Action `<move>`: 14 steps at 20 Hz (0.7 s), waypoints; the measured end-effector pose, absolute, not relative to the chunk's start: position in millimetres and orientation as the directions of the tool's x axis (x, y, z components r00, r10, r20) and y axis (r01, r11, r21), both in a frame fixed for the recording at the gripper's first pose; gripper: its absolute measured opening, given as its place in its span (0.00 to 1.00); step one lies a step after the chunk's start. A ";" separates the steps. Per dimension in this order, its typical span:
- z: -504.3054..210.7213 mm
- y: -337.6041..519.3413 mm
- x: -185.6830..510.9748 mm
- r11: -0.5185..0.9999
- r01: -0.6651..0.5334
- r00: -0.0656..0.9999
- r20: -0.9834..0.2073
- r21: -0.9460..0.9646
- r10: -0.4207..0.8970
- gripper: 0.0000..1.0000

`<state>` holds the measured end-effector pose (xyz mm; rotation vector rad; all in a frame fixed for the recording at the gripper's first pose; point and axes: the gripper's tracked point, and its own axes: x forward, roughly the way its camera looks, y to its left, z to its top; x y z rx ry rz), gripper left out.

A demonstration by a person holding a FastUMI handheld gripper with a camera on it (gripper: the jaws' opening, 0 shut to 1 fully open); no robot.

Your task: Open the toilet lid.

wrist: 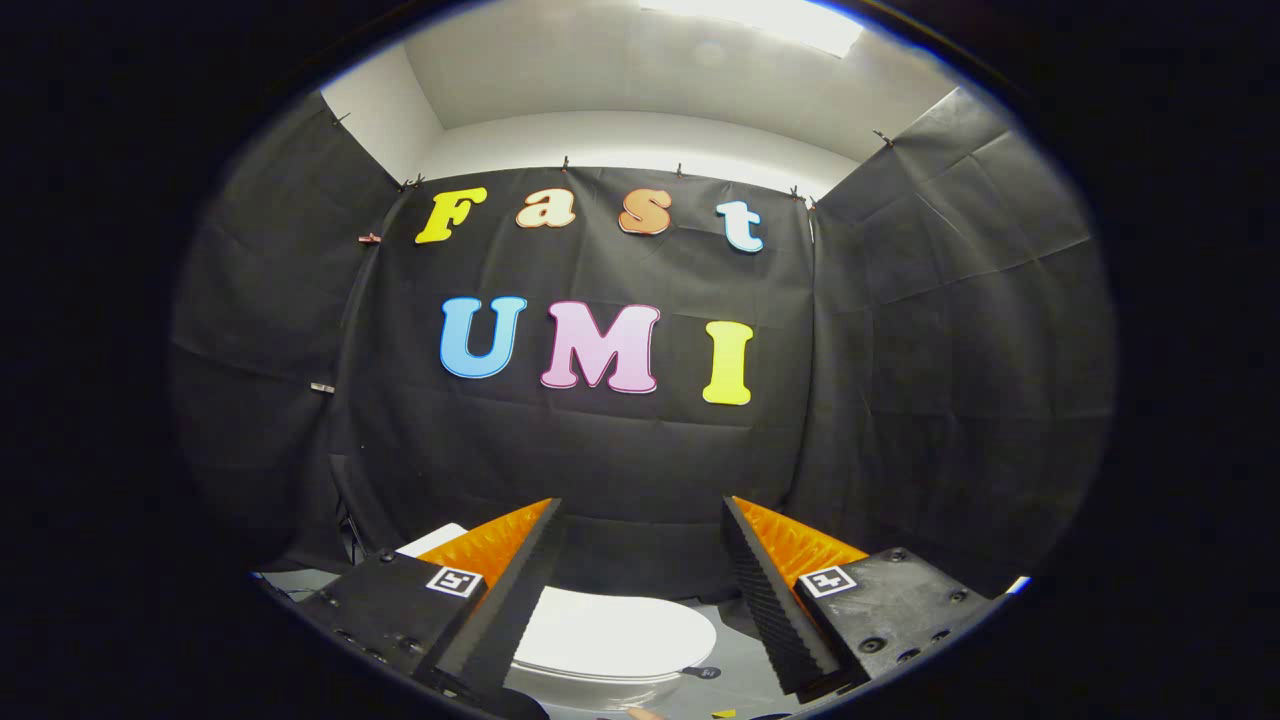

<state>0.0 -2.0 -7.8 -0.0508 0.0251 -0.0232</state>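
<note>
A white toilet with its lid (610,635) lying flat and closed sits low down, below and between my fingers. My gripper (640,515) is held well above the lid, pointing toward the booth's back wall. The two fingers stand wide apart with nothing between them. The left finger (515,590) covers the lid's left edge. A small dark part (703,672) sticks out at the lid's right side.
Black cloth walls (930,380) close in the booth on three sides right behind the toilet. A grey floor (735,660) shows to the right of the bowl. A white object (432,538) peeks out behind the left finger.
</note>
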 end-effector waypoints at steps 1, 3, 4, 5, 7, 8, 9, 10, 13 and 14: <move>-7.8 -2.5 0.2 0.998 0.024 0.999 -0.022 -0.049 -0.026 0.99; -10.5 -5.3 1.6 0.998 0.031 0.999 -0.023 -0.047 -0.032 0.99; -12.4 -7.1 1.6 0.998 0.033 0.999 -0.026 -0.046 -0.034 0.99; -15.0 -8.7 1.6 0.998 0.036 0.999 -0.031 -0.047 -0.037 0.99; -19.6 -13.2 2.5 0.998 0.039 0.998 -0.038 -0.043 -0.041 0.99; -22.0 -16.5 4.2 0.998 0.042 0.998 -0.039 -0.038 -0.043 0.99; -26.7 -19.6 7.7 0.998 0.045 0.998 -0.042 -0.032 -0.047 0.99; -33.3 -24.2 11.8 0.998 0.053 0.997 -0.051 -0.026 -0.055 0.99; -58.1 -36.6 24.7 0.998 0.064 0.994 -0.093 0.017 -0.062 0.99; -65.5 -41.6 29.0 0.997 0.067 0.993 -0.105 0.038 -0.063 0.99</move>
